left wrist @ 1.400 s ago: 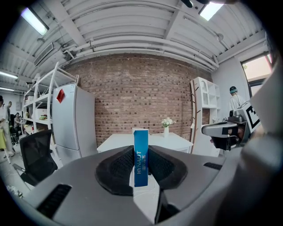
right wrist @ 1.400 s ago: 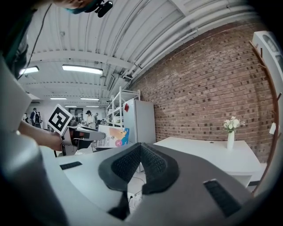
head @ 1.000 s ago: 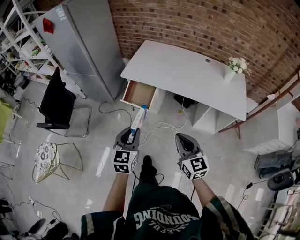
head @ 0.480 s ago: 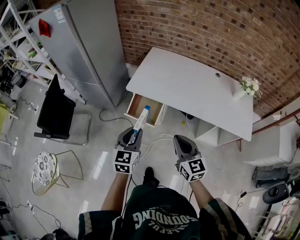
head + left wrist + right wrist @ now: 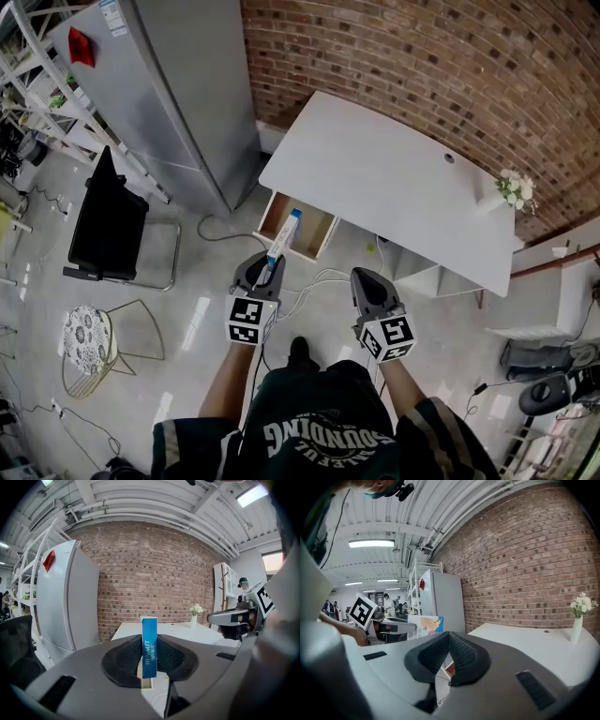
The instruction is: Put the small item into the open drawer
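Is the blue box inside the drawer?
No, the left claw is pinching the blue box in the air, short of the open drawer.

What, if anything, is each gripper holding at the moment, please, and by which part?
The left gripper clamps the blue box by its near end, and the rest sticks out forward. The right gripper holds nothing.

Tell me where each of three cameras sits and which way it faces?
Head view: on the person's head, looking steeply down at the desk, open drawer, both forearms, left claw and right claw.
Left gripper view: on the left claw, facing the desk; its pads clamp a blue box.
Right gripper view: on the right claw, shut and empty, facing the desk.
Both gripper views share the flower vase.
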`<state>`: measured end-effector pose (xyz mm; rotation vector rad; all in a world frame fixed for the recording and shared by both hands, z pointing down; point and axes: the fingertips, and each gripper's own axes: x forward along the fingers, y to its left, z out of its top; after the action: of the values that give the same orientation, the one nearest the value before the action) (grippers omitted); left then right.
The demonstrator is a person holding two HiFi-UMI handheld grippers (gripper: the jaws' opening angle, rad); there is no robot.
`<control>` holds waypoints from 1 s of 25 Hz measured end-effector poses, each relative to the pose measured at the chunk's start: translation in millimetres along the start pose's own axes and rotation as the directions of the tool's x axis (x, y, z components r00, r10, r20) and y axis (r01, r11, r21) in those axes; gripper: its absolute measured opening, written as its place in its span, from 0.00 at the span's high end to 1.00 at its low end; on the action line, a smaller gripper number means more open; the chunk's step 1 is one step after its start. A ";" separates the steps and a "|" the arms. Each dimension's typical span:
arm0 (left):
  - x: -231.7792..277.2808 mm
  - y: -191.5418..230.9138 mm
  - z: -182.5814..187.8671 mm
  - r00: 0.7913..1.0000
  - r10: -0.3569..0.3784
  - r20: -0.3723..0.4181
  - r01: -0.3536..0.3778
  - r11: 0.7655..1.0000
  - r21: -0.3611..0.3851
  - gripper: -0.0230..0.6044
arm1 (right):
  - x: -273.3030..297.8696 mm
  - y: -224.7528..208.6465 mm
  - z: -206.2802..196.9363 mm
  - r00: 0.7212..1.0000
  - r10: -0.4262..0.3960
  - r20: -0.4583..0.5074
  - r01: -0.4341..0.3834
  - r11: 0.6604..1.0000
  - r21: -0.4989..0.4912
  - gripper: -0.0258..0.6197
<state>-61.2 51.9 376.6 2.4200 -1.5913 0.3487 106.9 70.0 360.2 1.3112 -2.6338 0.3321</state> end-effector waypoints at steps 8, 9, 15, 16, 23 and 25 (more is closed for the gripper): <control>17.7 21.4 -4.2 1.000 0.003 -0.025 -0.003 1.000 -0.017 0.81 | 27.7 -4.8 3.9 1.000 0.007 -0.012 -0.007 1.000 0.008 0.92; 20.5 23.6 -5.0 1.000 0.004 -0.028 -0.005 1.000 -0.018 0.81 | 31.3 -6.1 4.2 1.000 0.009 -0.012 -0.009 1.000 0.009 0.92; 40.2 32.3 -6.5 0.999 0.022 -0.037 -0.023 0.999 -0.028 0.81 | 52.8 -19.0 7.1 0.999 0.035 -0.018 -0.035 0.999 0.009 0.92; 43.8 33.8 -6.5 0.999 0.026 -0.039 -0.027 0.999 -0.029 0.81 | 57.1 -21.5 8.4 0.999 0.042 -0.016 -0.042 0.999 0.009 0.92; 76.7 45.6 -9.6 0.996 0.063 -0.061 -0.066 0.997 -0.038 0.81 | 93.7 -45.9 15.0 0.995 0.098 -0.016 -0.098 0.995 0.005 0.92; 86.4 47.2 -7.3 0.995 0.074 -0.060 -0.076 0.997 -0.034 0.81 | 104.8 -56.0 17.5 0.993 0.118 -0.021 -0.118 0.993 0.007 0.92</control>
<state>-72.0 -39.0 413.6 2.3066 -1.6518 0.3965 88.5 -47.5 377.2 1.1495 -2.7007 0.3691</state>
